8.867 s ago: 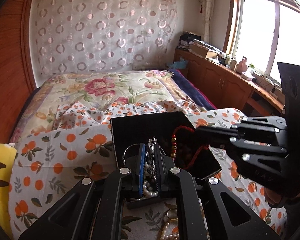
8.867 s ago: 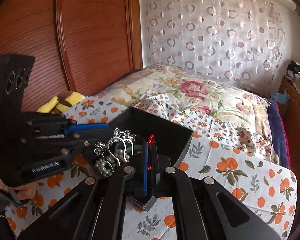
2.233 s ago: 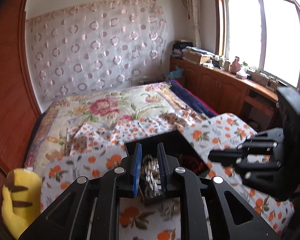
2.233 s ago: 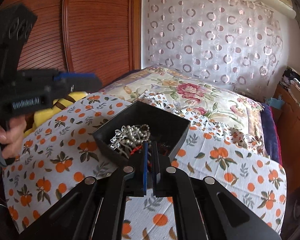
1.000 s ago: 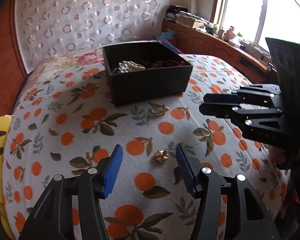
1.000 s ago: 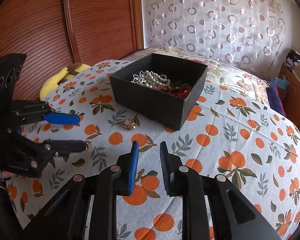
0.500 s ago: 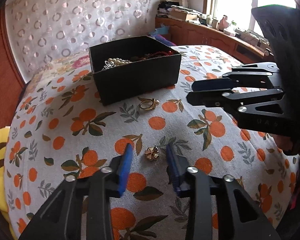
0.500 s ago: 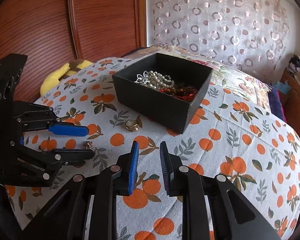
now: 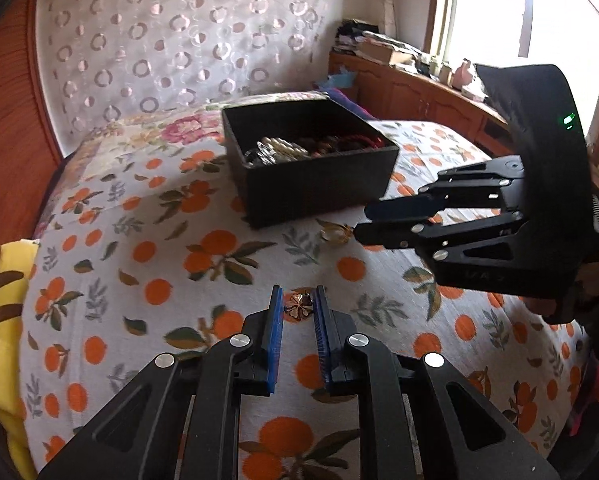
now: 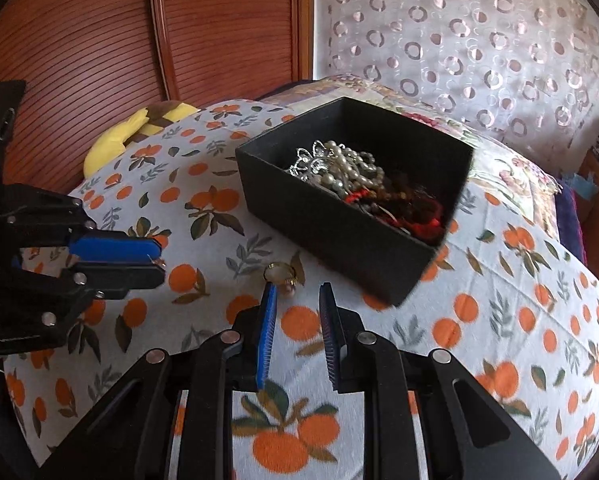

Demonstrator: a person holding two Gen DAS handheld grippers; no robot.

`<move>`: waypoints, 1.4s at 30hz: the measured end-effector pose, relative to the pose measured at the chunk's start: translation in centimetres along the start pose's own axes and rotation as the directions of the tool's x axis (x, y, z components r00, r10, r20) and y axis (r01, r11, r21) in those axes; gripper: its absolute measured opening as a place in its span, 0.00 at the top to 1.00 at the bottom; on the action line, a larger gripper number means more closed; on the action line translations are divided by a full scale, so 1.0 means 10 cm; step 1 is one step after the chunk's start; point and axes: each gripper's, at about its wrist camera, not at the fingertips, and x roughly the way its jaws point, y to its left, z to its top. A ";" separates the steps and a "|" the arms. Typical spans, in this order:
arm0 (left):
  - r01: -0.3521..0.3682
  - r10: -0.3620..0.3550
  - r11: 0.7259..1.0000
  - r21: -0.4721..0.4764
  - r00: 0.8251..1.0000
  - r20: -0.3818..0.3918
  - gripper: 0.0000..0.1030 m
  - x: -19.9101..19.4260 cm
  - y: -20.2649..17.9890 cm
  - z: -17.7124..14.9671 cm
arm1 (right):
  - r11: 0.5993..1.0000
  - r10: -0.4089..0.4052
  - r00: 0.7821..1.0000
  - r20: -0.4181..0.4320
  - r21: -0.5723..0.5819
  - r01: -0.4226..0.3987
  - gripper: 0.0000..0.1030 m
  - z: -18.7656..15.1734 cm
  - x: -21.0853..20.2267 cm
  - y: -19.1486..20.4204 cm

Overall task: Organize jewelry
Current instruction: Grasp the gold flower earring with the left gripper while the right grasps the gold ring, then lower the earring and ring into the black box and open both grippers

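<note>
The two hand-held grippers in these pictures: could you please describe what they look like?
Both are matt black frames with triangular cut-outs and round silver rivets. The left hand-held gripper and the right hand-held gripper each have two flat fingers faced with ribbed blue pads. Seen from the left wrist, the right one has a tall black housing with a small green light. No cables or sleeves are clearly visible.

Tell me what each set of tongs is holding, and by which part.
The closing left tongs pinch the small gold flower-shaped earring by its sides; the right tongs hold nothing, poised near the gold pearl ring.
</note>
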 end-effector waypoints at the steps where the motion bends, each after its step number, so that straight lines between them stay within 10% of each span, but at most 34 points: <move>1: -0.002 0.002 1.000 -0.004 1.000 0.004 0.87 -0.01 0.02 0.01 | 1.000 0.005 1.000 -0.007 0.000 -0.005 0.77 0.03 0.03 0.00; 17: -0.011 0.011 1.000 -0.017 1.000 0.022 0.86 -0.04 0.09 0.03 | 0.998 0.012 0.999 -0.033 -0.058 -0.013 0.88 0.06 0.13 0.10; 42: -0.042 0.043 0.999 -0.010 0.992 0.123 0.86 -0.05 0.11 0.68 | 0.999 -0.049 0.987 0.155 -0.001 0.050 0.91 0.38 -0.50 -0.34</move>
